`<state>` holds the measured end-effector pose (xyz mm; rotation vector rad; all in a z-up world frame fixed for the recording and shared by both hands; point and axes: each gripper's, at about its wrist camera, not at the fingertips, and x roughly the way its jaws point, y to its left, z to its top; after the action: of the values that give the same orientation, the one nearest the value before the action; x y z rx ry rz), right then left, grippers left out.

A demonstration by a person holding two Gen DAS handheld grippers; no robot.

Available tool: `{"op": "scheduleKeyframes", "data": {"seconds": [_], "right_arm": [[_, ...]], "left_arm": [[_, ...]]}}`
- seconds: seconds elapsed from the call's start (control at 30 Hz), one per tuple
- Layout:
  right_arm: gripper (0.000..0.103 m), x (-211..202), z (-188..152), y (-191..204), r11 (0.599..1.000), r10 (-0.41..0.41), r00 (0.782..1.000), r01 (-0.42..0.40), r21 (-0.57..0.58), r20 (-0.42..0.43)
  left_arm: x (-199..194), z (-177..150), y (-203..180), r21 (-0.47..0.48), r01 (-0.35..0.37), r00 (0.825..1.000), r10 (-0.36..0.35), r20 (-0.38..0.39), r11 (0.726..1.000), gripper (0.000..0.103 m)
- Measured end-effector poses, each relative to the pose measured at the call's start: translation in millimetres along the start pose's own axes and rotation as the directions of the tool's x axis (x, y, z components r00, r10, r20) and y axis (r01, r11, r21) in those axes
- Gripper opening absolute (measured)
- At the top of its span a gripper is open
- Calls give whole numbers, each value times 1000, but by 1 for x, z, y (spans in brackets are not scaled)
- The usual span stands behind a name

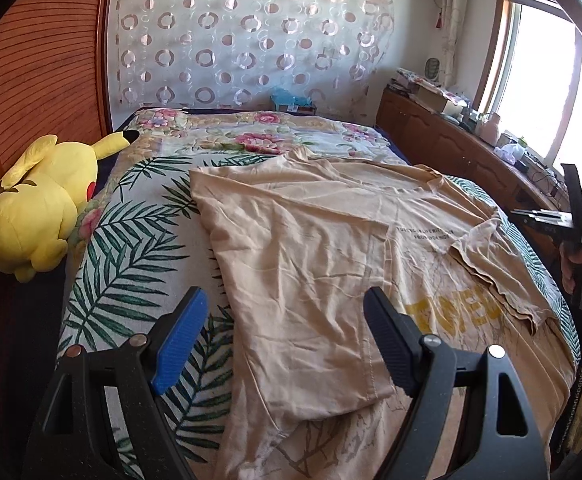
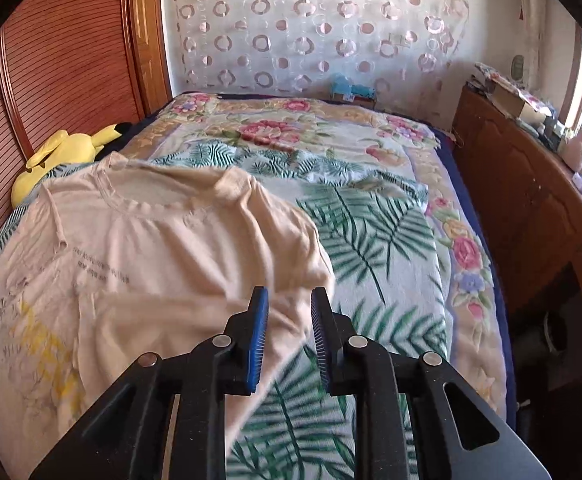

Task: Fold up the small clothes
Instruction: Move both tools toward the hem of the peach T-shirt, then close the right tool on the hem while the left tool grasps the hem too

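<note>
Between the wide-spread fingers of the left gripper (image 1: pixel 285 340) lies the folded left side of the beige T-shirt (image 1: pixel 311 248), spread on the leaf-print blanket (image 1: pixel 139 224); nothing is gripped there. Just left of the right gripper (image 2: pixel 289 332), whose jaws stand narrowly apart and empty, the shirt's right sleeve edge sags. If those fingers close beside the hem instead of around it, they would likely catch blanket, dragging it and rumpling the fold already made.
</note>
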<state>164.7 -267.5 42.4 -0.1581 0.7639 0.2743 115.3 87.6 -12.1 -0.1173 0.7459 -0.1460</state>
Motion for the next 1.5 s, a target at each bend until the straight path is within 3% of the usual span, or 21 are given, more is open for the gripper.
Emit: {"op": "scheduleKeyframes", "data": {"seconds": [0.13,0.33,0.53,0.6,0.9,0.97,1.0,1.17,1.3,1.5], "right_arm": [[23,3,-14,-12,1000,9,999,-9,2,-46],[23,21,-9,-13,999,49,996,-47,16,-74],[22,36,13,-15,998,65,997,-65,13,-44],[12,41,21,-16,997,72,997,-72,1,-22],[11,57,54,-15,999,46,998,-46,-12,41],[15,56,56,-16,998,59,997,-60,10,45],[22,55,57,-17,998,58,997,-59,21,45],[29,44,46,-18,997,77,997,-78,29,29],[46,37,31,-18,996,85,996,-85,28,-3],[46,45,19,-24,996,74,995,-71,49,-65]], "left_arm": [[20,17,11,10,-28,999,28,-31,1000,81],[50,34,22,21,-41,995,43,-89,999,81],[71,37,32,13,-52,990,53,-130,999,81],[75,35,33,11,-56,988,57,-143,998,81],[84,32,27,65,-98,981,107,-161,993,82],[86,32,25,81,-108,979,120,-163,991,82],[85,32,25,80,-106,979,118,-163,991,82],[85,35,29,75,-96,980,107,-165,993,82],[86,43,35,57,-89,983,96,-156,994,82],[91,66,46,49,-60,988,67,-137,997,78]]}}
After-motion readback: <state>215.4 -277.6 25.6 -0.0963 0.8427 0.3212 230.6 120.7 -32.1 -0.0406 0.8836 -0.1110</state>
